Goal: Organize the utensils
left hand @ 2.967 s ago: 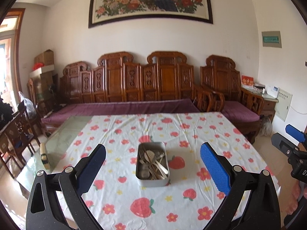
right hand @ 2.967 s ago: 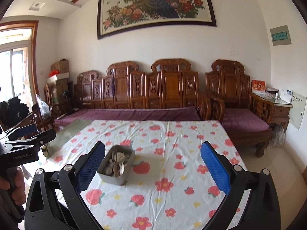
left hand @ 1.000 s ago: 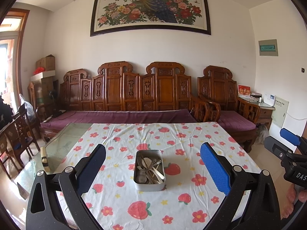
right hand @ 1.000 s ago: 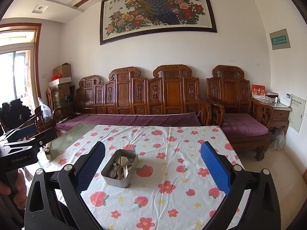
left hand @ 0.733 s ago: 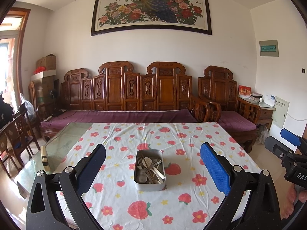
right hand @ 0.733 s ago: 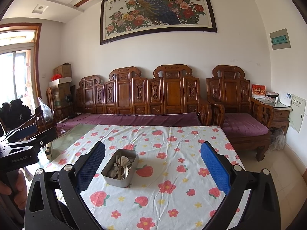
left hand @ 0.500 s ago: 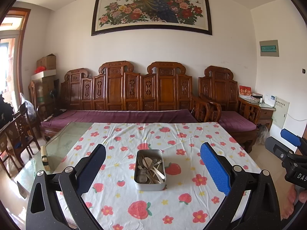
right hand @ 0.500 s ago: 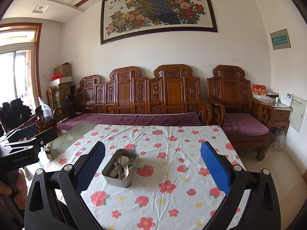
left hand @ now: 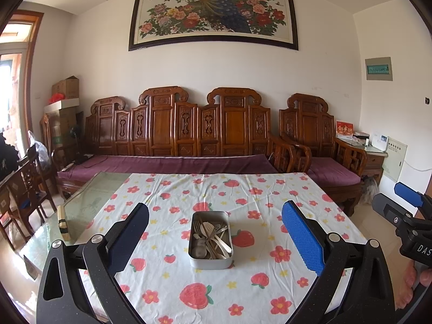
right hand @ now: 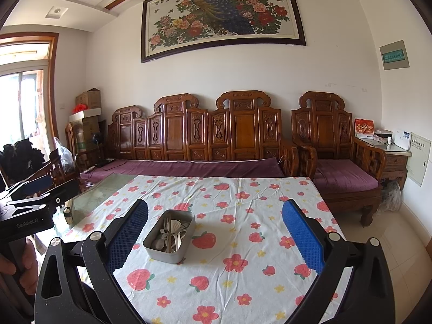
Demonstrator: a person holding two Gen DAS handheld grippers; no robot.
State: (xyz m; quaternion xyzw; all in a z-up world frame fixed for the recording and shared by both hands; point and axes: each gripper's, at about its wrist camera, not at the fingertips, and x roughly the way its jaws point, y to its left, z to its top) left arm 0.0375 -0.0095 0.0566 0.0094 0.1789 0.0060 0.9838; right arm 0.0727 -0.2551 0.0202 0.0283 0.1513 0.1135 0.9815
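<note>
A grey metal tin (left hand: 211,263) (right hand: 162,253) stands near the middle of the flowered tablecloth (left hand: 264,189) (right hand: 243,270). Several metal utensils (left hand: 213,236) (right hand: 172,233), forks and spoons, lie piled inside it. My left gripper (left hand: 216,233) hangs open above the table's near edge, the tin lying between and beyond its blue pads. My right gripper (right hand: 214,232) is open too, with the tin just inside its left pad. Neither holds anything. Each gripper shows at the edge of the other's view.
The cloth leaves the table's left glass part (left hand: 89,202) bare; a small wooden block (left hand: 63,222) lies there. A carved wooden sofa (left hand: 189,140) with purple cushions runs behind the table. Wooden chairs (left hand: 24,189) stand at the left. Tiled floor (right hand: 399,243) lies to the right.
Over three seconds both grippers rose and tilted up a little, so the tin sits slightly farther off. In the last second almost nothing moved. Both stay open.
</note>
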